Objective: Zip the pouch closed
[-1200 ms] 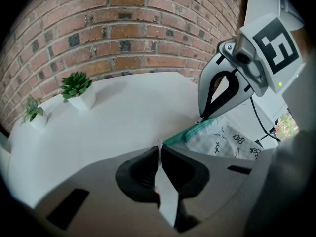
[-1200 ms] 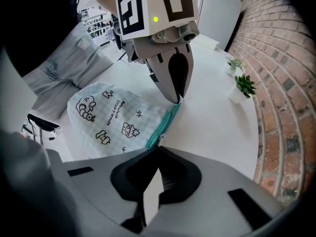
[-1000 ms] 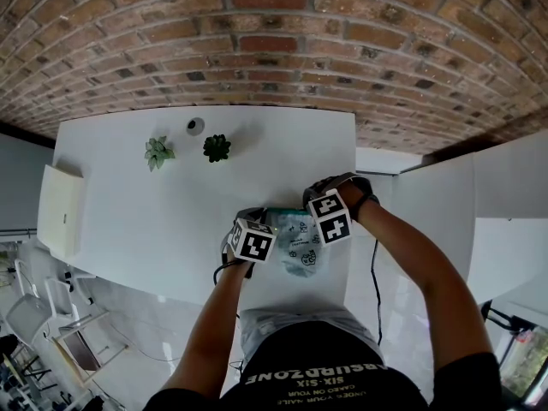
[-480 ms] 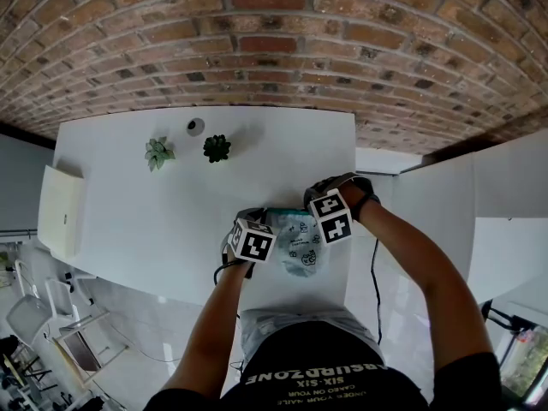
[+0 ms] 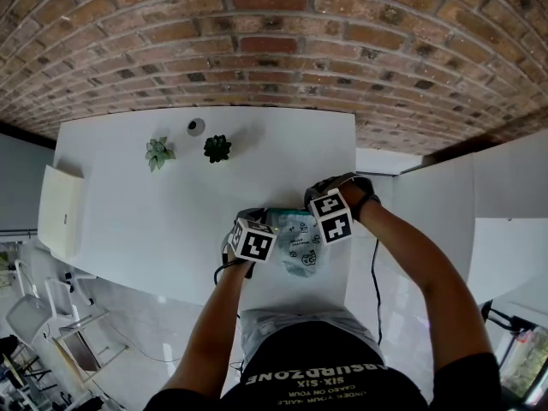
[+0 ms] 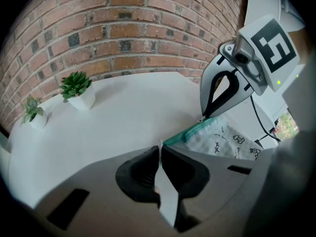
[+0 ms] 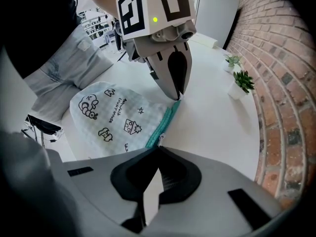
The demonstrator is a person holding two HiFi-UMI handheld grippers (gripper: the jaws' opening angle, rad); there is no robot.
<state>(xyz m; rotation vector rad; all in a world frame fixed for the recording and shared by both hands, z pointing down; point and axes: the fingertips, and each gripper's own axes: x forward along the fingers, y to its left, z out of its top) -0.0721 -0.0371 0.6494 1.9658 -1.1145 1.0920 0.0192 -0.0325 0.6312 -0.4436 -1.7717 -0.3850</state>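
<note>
While the pouch (image 5: 301,251) lies flat on the table (image 5: 128,221), at the table's near edge and toward its right end, both grippers sit on its zipper. Pouch is pale, waffle-textured cloth with black doodle prints. The teal zipper (image 7: 165,122) runs along the pouch side facing the table's middle. Whether the teeth are meshed along that run can't be told.

The left gripper (image 6: 159,149) has its jaws almost together, pinching a thin edge of the pouch at one zipper end. The right gripper (image 7: 157,149) has its jaws fully together at the other end, nipped on the small metal zipper pull (image 7: 159,140). Both point steeply down at the table. The marker cubes face up, side by side over the pouch. The person stands at the table's near edge, arms reaching in over it, a dark glove on the right hand (image 5: 338,185).

Farther out on the table, at its far side left of middle, stand two small potted plants, one pale green (image 5: 158,152) and one dark green (image 5: 217,148), each in a white pot. A small round grey thing (image 5: 196,126) sits between them, closer to the far edge. A flat cream box (image 5: 60,211) overhangs the table's left end. A black cable (image 5: 374,281) hangs past the table's right end. A brick wall (image 5: 274,41) rises behind the table's far edge.
</note>
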